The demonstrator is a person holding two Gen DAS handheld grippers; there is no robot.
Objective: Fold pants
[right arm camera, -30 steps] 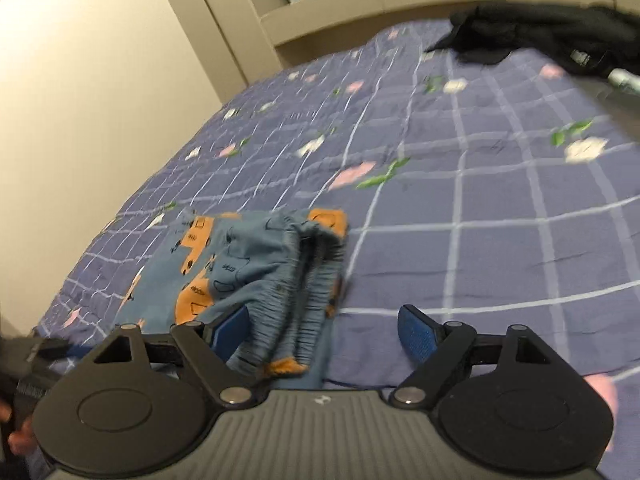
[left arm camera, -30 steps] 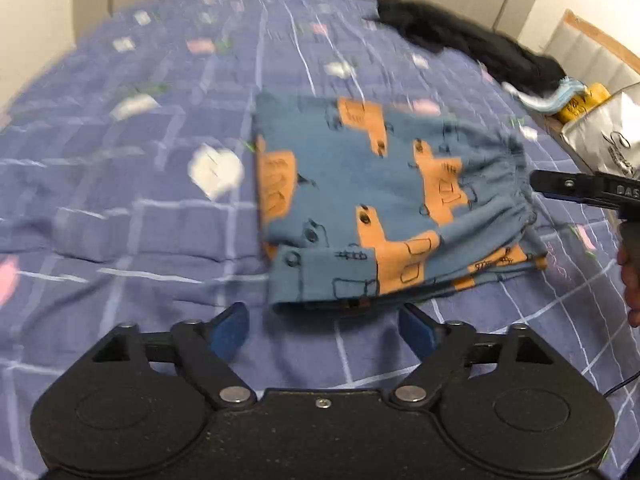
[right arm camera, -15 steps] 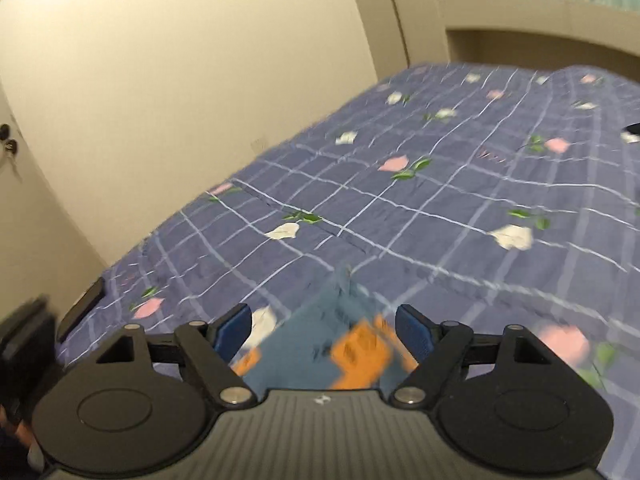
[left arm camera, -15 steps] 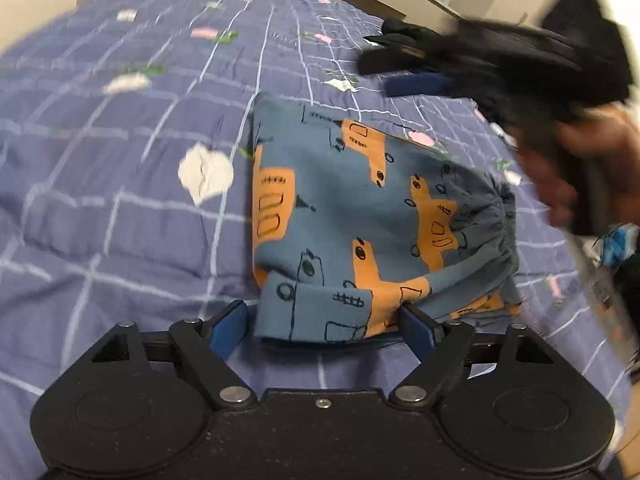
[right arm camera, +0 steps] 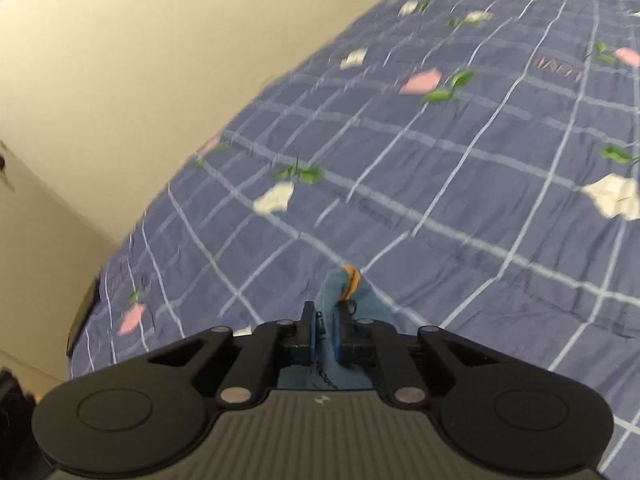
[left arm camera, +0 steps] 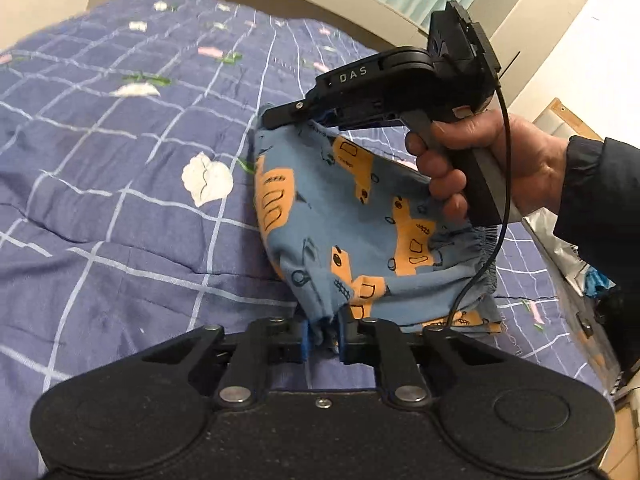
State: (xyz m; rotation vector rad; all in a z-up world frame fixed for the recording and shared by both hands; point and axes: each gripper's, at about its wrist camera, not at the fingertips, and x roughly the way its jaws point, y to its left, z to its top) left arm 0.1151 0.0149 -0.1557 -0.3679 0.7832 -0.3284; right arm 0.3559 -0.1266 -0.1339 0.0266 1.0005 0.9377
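Note:
The folded blue pants [left arm camera: 344, 216] with orange vehicle prints hang stretched between my two grippers above the bed. My left gripper [left arm camera: 323, 336] is shut on the pants' near corner. My right gripper [left arm camera: 280, 116], held in a hand, is shut on the far corner in the left wrist view. In the right wrist view my right gripper [right arm camera: 326, 334] is shut on a bunch of blue and orange cloth [right arm camera: 340, 292]. The elastic waistband [left arm camera: 476, 256] hangs at the right.
The bed carries a purple checked quilt [left arm camera: 120, 160] with flower prints. A beige wall [right arm camera: 140, 60] runs along the bed's far side. A cupboard [left arm camera: 560, 20] and bags [left arm camera: 568, 260] stand to the right of the bed.
Both grippers went from open to shut on the pants. The right gripper swung across to the far corner, and the pants rose off the quilt.

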